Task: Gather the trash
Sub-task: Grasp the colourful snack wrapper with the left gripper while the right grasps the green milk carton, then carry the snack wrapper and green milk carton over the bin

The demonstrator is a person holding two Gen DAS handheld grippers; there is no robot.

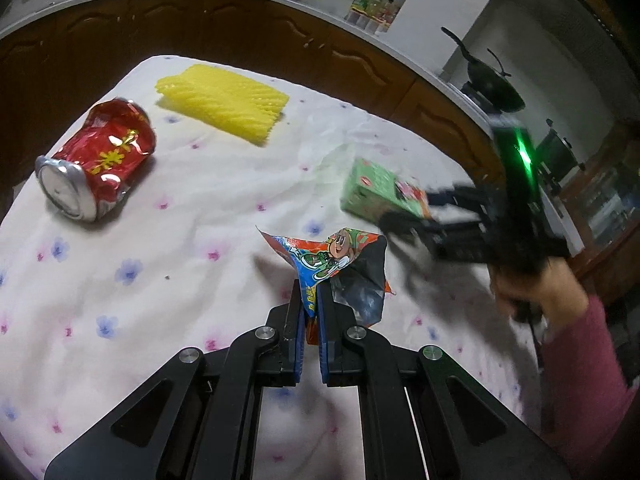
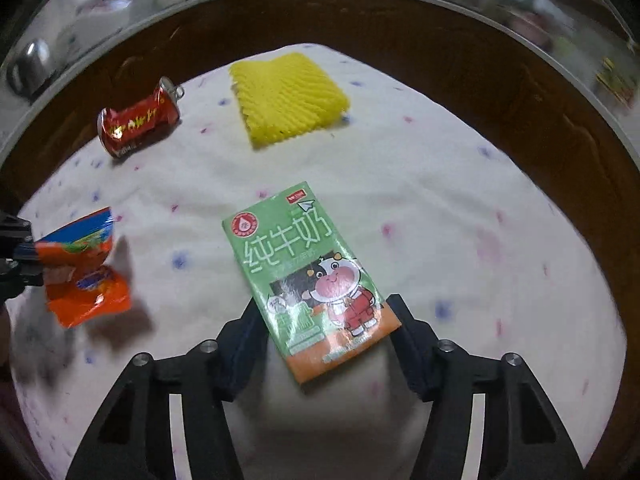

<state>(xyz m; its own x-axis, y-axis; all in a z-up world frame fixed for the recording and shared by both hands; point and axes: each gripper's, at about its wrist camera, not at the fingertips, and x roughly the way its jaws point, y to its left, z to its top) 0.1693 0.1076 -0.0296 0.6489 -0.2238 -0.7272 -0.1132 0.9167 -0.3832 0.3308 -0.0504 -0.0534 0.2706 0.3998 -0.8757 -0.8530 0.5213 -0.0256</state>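
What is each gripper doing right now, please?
Left gripper: shut on the wrapper.
Right gripper: fingers either side of the milk carton; whether they grip it cannot be told.

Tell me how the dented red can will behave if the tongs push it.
The red can lies on its side on the flowered cloth, so it may roll, though its crumpled wall would likely make that uneven. It looks empty and crushed, so probably light. The soft cloth should slow it.

Left gripper (image 1: pixel 311 304) clamped; right gripper (image 2: pixel 324 320) seemingly spread.
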